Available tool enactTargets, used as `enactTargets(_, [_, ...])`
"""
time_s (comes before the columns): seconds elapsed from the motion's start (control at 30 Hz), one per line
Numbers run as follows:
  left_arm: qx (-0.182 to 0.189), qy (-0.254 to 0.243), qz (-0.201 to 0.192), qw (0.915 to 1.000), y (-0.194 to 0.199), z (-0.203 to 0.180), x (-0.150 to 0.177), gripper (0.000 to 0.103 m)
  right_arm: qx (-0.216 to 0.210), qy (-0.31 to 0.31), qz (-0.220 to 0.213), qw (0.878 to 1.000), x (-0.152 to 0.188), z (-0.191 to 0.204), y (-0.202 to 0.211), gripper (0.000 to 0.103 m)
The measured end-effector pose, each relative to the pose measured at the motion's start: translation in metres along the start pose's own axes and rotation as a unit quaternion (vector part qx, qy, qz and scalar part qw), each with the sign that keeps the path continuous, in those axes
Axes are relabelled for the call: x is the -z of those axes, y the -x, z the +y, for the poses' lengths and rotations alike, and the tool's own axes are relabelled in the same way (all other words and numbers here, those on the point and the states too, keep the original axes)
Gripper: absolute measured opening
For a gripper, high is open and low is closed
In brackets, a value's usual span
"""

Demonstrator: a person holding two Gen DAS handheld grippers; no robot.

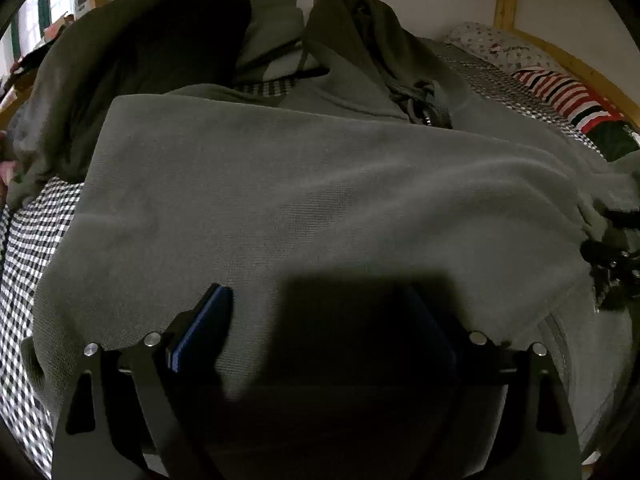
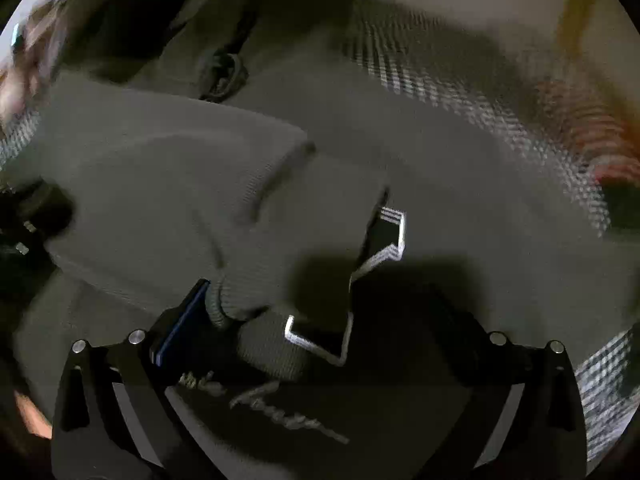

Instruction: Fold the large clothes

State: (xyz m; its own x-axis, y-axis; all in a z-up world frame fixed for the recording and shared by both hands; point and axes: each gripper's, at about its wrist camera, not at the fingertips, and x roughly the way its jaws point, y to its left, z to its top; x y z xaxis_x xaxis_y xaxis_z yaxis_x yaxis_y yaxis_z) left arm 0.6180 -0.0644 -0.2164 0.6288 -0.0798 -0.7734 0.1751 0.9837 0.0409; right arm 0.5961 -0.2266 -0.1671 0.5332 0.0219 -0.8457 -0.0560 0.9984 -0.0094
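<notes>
Bed, checkered sheet, carries everything. Grey hoodie lies spread across its middle, one panel already folded flat over the body; hood and drawcords toward the far edge, by a heap of dark clothes. Left gripper hovers over the near hem, jaws apart, holding nothing, probably free to smooth or pin. Right gripper is clamped on the ribbed cuff, likely to carry the sleeve across.
</notes>
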Motion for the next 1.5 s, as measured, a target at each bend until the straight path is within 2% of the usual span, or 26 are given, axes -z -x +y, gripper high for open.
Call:
enactTargets(0.07, [-0.003, 0.003, -0.001, 1.0, 0.002, -0.001, -0.001, 0.088, -0.019, -0.017, -0.017, 1.0, -0.001, 0.0, 0.011, 0.099])
enactTargets(0.17, [0.041, 0.021, -0.019, 0.9988, 0.01, -0.001, -0.004, 0.088, -0.052, -0.057, -0.044, 0.996, -0.003, -0.029, 0.03, 0.099])
enactTargets(0.23, [0.065, 0.023, -0.034, 0.9971, 0.018, -0.012, -0.008, 0.088, -0.057, -0.071, -0.054, 0.994, -0.001, -0.048, 0.042, 0.099])
enactTargets(0.43, [0.083, -0.004, -0.038, 0.9958, 0.025, -0.075, -0.028, 0.088, -0.028, -0.075, -0.053, 0.995, 0.003, -0.092, 0.053, 0.099])
enactTargets(0.5, [0.103, -0.007, -0.036, 0.994, 0.024, -0.1, -0.036, 0.088, -0.014, -0.066, -0.051, 0.996, 0.004, -0.107, 0.054, 0.099])
enactTargets(0.6, [0.113, -0.022, -0.041, 0.9925, 0.023, -0.137, -0.047, 0.088, -0.004, -0.065, -0.048, 0.997, 0.014, -0.125, 0.065, 0.099])
enactTargets(0.8, [0.133, -0.068, -0.048, 0.9876, 0.019, -0.208, -0.058, 0.088, 0.018, -0.091, -0.046, 0.995, 0.034, -0.192, 0.083, 0.099])
enactTargets(1.07, [0.174, -0.166, -0.067, 0.9683, 0.015, -0.318, -0.066, 0.088, 0.048, -0.116, -0.047, 0.991, 0.057, -0.276, 0.106, 0.099])
enactTargets(1.2, [0.176, -0.217, -0.075, 0.9574, 0.011, -0.369, -0.064, 0.088, 0.051, -0.119, -0.057, 0.99, 0.065, -0.309, 0.118, 0.099])
enactTargets(1.3, [0.187, -0.232, -0.065, 0.9524, 0.005, -0.396, -0.066, 0.088, 0.059, -0.125, -0.06, 0.989, 0.07, -0.329, 0.122, 0.099])
enactTargets(1.5, [0.172, -0.281, -0.058, 0.9425, -0.006, -0.45, -0.067, 0.088, 0.072, -0.164, -0.088, 0.98, 0.08, -0.372, 0.144, 0.099])
